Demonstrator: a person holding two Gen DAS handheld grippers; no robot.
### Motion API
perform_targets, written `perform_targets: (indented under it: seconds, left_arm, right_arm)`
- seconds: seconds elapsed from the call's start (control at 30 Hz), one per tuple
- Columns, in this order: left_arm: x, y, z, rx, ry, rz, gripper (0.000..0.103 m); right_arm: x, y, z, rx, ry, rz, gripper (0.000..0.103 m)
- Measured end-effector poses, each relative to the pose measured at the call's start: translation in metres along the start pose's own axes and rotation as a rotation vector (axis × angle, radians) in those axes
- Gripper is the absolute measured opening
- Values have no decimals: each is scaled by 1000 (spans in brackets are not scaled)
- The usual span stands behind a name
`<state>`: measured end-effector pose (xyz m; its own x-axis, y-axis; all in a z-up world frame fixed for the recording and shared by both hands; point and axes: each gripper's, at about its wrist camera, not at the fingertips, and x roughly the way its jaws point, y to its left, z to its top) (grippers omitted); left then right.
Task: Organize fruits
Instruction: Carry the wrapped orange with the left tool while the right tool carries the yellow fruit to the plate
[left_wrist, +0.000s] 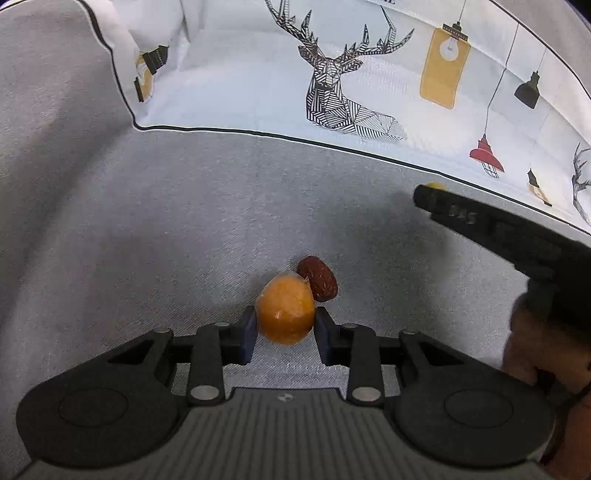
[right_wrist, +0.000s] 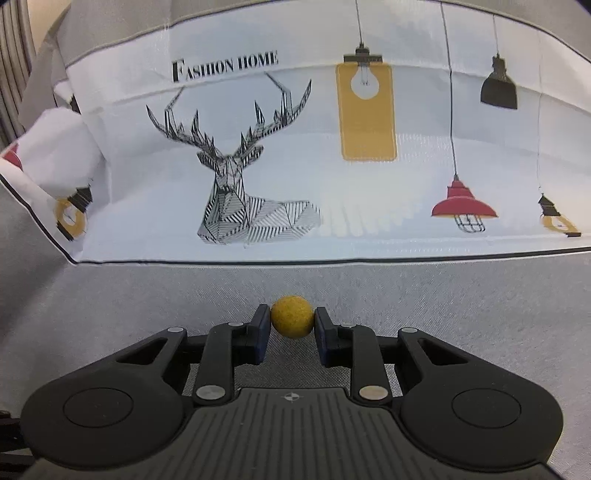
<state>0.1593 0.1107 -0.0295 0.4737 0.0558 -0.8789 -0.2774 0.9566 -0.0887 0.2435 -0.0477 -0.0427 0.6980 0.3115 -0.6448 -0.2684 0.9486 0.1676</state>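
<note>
An orange fruit in clear wrap (left_wrist: 285, 314) rests on the grey fabric surface (left_wrist: 147, 229), and my left gripper (left_wrist: 284, 321) is shut on it, both blue pads against its sides. A dark red date (left_wrist: 319, 280) lies just behind the fruit and touches it. In the right wrist view a small round yellow fruit (right_wrist: 291, 320) sits between the pads of my right gripper (right_wrist: 291, 323), which is shut on it just above the grey fabric. From the left wrist view, a black finger (left_wrist: 454, 212) of the right gripper reaches in from the right, with a sliver of yellow at its tip.
A white fabric bin (right_wrist: 332, 236) printed with deer heads and hanging lamps lies open just beyond both grippers, its dark-piped edge (left_wrist: 332, 146) on the grey fabric. A person's hand (left_wrist: 535, 343) holds the right gripper at the right edge.
</note>
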Motion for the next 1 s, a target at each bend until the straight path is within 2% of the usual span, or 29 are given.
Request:
perform_targets:
  seconds: [0.23, 0.37, 0.57, 0.73, 0.9, 1.0]
  left_arm:
    - [-16, 11, -11, -52, -8, -16, 35]
    - [-34, 20, -20, -84, -40, -49, 35]
    - [-70, 17, -38, -26, -130, -49, 35]
    - [-102, 12, -64, 6, -163, -96, 35]
    - [-120, 4, -84, 61, -185, -120, 35]
    - [-119, 0, -88, 78, -178, -122, 35]
  right_arm:
    - [-39, 9, -9, -33, -30, 14, 27]
    - [-77, 16, -16, -30, -56, 27, 27]
    - [-164, 21, -19, -48, -155, 54, 27]
    - [-233, 9, -44, -49, -216, 36, 27]
    - [-262, -15, -85, 87, -169, 46, 27]
    - [-266, -20, -93, 61, -168, 18, 27]
